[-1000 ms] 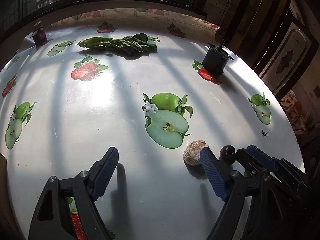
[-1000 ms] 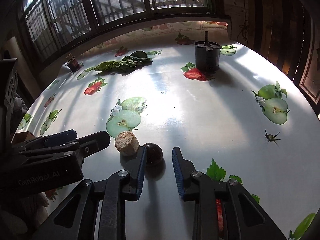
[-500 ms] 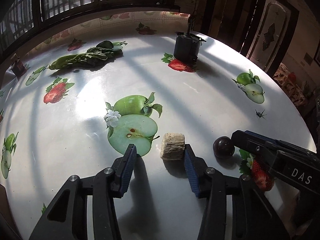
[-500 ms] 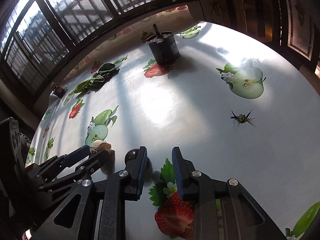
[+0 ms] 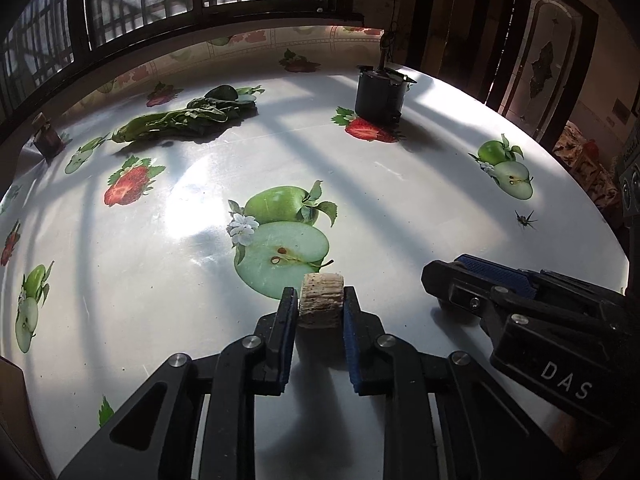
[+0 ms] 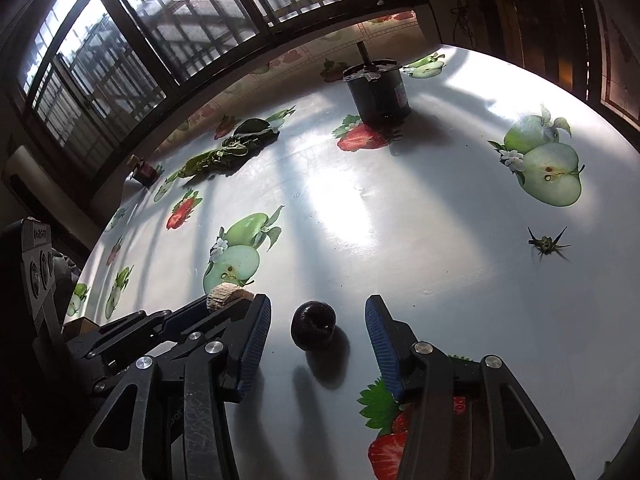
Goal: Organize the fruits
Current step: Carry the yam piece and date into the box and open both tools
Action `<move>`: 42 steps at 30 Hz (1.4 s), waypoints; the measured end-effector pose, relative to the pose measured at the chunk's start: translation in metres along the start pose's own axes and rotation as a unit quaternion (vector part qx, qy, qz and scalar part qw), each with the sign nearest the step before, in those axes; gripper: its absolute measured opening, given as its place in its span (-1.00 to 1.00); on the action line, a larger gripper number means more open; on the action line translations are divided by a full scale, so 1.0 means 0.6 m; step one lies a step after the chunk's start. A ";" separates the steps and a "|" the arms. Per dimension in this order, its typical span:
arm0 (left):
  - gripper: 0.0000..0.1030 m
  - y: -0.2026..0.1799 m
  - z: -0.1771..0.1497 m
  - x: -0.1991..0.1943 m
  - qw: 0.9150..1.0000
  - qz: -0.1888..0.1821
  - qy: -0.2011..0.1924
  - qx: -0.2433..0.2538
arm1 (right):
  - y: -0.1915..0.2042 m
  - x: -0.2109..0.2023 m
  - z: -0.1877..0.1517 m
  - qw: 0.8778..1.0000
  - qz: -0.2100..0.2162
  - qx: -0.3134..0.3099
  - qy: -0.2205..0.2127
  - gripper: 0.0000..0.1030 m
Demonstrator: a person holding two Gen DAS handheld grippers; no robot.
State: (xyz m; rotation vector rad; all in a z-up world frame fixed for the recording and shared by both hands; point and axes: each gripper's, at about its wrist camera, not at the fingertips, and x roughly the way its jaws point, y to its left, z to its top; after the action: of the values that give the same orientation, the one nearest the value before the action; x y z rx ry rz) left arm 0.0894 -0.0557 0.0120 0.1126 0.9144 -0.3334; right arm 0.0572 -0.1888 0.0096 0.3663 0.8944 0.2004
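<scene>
Setting: domestic room, likely a home dining area. Evidence: round table (image 5: pixel 400 184) under glossy oilcloth printed with apples and strawberries; barred window (image 6: pixel 168 32) just behind it, daylight striping the cloth; dark wooden door (image 5: pixel 556 52) to one side; leafy greens (image 5: pixel 188 118) lying loose on the table.

We cannot see the dark round fruit (image 6: pixel 313 325) in the left wrist view, because the right gripper (image 5: pixel 472 280) covers it there. In the right wrist view, the left gripper (image 6: pixel 224 310) hides most of the pale cut chunk (image 6: pixel 224 296). The small spiky thing (image 6: pixel 546 242) and the little brown object (image 5: pixel 47 138) at the tabletop's (image 5: pixel 160 280) far edge are too small to tell.
</scene>
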 end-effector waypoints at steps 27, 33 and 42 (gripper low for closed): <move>-0.59 0.266 -0.208 -0.333 0.973 0.158 -0.084 -0.145 | 0.322 -0.089 -0.119 0.979 0.021 -0.203 -0.024 -0.55; -0.59 0.350 -0.258 -0.364 0.961 0.198 -0.078 -0.177 | 0.454 -0.072 -0.192 0.963 0.097 -0.250 0.011 -0.54; -0.59 0.442 -0.316 -0.379 0.946 0.239 -0.062 -0.209 | 0.558 -0.039 -0.276 0.944 0.144 -0.293 0.051 -0.53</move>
State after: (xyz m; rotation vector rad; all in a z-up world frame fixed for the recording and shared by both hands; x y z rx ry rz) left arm -0.0948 0.2923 0.0651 -0.0778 0.7867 0.3046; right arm -0.0943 0.1493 0.0635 -0.0743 0.8370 0.7429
